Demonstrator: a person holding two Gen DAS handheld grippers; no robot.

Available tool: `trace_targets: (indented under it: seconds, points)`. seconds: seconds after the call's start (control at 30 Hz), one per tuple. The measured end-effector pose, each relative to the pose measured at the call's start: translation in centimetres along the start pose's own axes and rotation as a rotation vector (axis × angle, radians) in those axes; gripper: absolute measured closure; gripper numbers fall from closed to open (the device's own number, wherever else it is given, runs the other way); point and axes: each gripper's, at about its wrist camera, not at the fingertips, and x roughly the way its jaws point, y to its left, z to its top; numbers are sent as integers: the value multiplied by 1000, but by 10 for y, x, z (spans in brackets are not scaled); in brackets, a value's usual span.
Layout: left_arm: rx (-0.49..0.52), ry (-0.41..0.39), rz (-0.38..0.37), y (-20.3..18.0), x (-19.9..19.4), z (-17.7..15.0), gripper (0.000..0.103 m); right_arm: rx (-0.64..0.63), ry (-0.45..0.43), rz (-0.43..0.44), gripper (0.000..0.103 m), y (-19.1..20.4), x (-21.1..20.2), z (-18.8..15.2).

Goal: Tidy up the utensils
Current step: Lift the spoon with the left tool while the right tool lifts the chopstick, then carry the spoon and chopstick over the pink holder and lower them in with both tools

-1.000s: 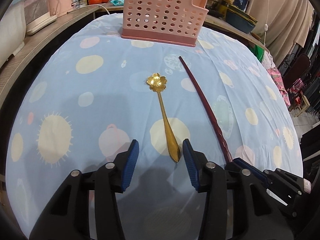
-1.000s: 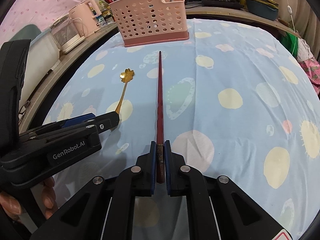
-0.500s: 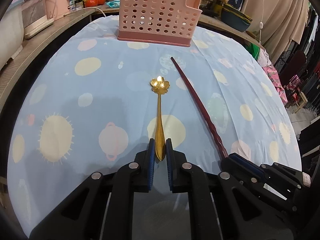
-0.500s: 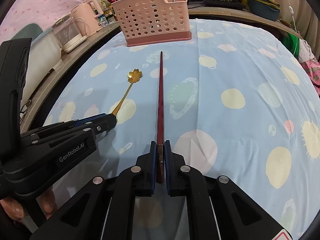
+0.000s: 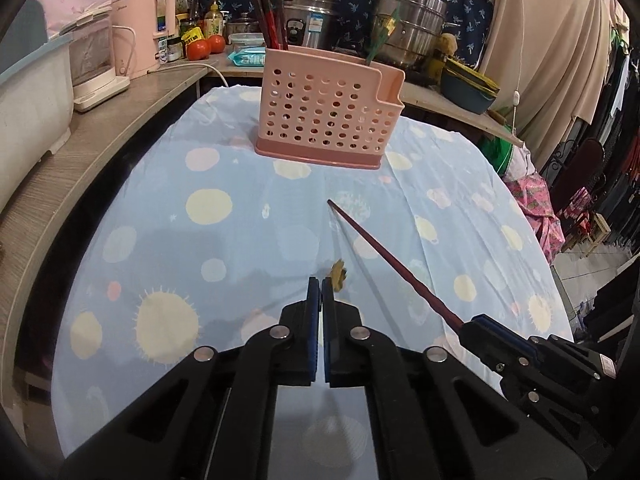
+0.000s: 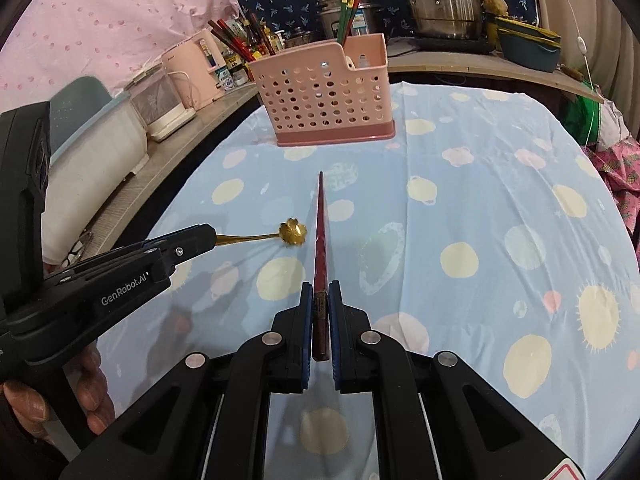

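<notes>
Left hand-held gripper [image 6: 210, 236] clamped on gold spoon [image 6: 293, 232], right hand-held gripper [image 6: 320, 300] clamped on red chopstick [image 6: 320, 232]; both lifted above surface [image 6: 460, 200]. Carry level toward pink basket [image 6: 324, 96], tilt tips down, keep them from crossing, release inside.

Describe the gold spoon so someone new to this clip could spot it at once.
Start at the pink perforated caddy on the blue spotted cloth. Nearer the camera, the left gripper holds the gold spoon beside the dark red chopstick; only it has a flower-shaped bowl.

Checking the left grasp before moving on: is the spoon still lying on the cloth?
No, the left tool holds the spoon by its handle, lifted above the cloth.
</notes>
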Motion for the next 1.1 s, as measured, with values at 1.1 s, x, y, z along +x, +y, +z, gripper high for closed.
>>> trace_targets:
  seconds: [1.1]
  points:
    - [32,-194,47,19,-41,104,102,22,-278,69,96,2,-47,138]
